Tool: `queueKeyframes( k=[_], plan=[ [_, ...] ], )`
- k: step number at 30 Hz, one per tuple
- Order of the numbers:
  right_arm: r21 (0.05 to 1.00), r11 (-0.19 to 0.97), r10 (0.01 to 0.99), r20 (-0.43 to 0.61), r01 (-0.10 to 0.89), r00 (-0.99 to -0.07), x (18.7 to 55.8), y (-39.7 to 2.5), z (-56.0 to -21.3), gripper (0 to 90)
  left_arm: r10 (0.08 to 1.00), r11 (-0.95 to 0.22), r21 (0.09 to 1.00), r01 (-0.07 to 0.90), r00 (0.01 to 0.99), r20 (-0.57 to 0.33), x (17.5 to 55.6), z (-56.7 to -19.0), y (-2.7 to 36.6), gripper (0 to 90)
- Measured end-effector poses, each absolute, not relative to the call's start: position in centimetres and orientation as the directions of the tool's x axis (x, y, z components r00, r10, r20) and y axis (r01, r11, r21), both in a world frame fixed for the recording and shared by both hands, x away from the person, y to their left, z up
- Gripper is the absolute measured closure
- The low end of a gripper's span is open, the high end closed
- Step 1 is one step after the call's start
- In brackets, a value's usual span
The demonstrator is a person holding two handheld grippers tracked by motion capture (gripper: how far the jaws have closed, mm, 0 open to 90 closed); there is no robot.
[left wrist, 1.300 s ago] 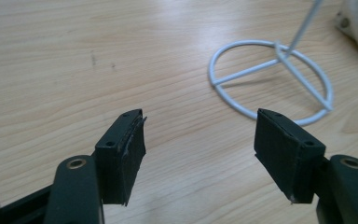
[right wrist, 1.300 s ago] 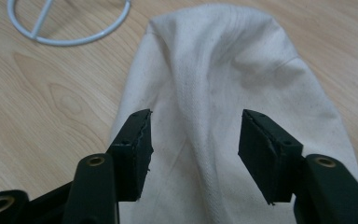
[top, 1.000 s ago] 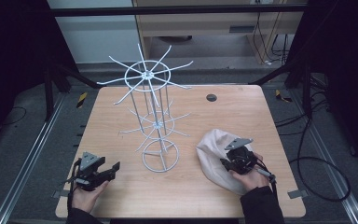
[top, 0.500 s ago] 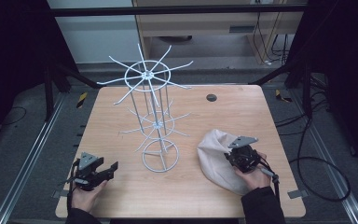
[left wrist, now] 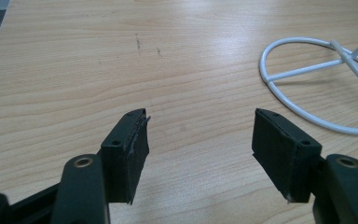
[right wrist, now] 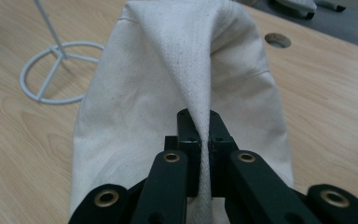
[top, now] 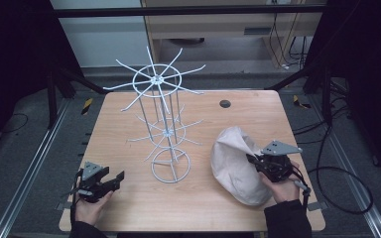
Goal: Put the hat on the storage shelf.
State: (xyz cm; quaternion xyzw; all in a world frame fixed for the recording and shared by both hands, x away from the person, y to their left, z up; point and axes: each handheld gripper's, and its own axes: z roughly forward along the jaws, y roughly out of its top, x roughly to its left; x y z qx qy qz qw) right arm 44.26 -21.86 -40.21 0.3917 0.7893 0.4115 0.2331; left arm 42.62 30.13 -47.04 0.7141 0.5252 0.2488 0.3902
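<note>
Jaws of the right claw [right wrist: 199,123] are pressed together on a raised fold of the cream cloth bag [right wrist: 186,84], the fabric pinched between the two black pads and pulled up into a ridge that runs away from the claw. In the high view the right claw [top: 256,161] sits at the bag's [top: 233,163] right side, held by a hand [top: 281,187] that comes in from the bottom edge, with its grey plate on top and a cable trailing off to the right. The bag lies on the right half of the worktop [top: 129,119], slumped and rounded, its near end close to the front edge. Just left of it stands a white wire rack [top: 164,119], upright, with a ring base, a thin central post and two tiers of spokes spreading outward; the base ring [right wrist: 58,70] lies near the bag without touching it. Left claw [left wrist: 200,140] hovers low over bare wood with its jaws wide apart and nothing between them, the rack's base ring [left wrist: 317,88] ahead and to its right. From above, the left claw [top: 116,178] is near the front left corner of the worktop, well apart from the rack and the bag, held in the other hand [top: 90,207]. A small dark round hole [top: 224,104] shows in the worktop behind the bag, near the far edge.
</note>
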Motion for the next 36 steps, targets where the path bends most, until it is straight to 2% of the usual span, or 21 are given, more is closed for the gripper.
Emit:
queueKeyframes(
  k=[18,36],
  plan=[
    [0.953,0.159,0.817,0.021,0.259,-0.577,41.5,-24.8,-35.6,88.2,0.944,-0.141,0.818,0.557,0.324,-0.058,42.6,-47.1,30.1,36.1],
    [0.993,0.053,0.796,0.021,0.104,-0.605,38.9,-24.8,-31.3,88.2,0.945,-0.140,0.819,0.556,0.321,-0.056,42.6,-47.1,30.0,36.0]
  ],
)
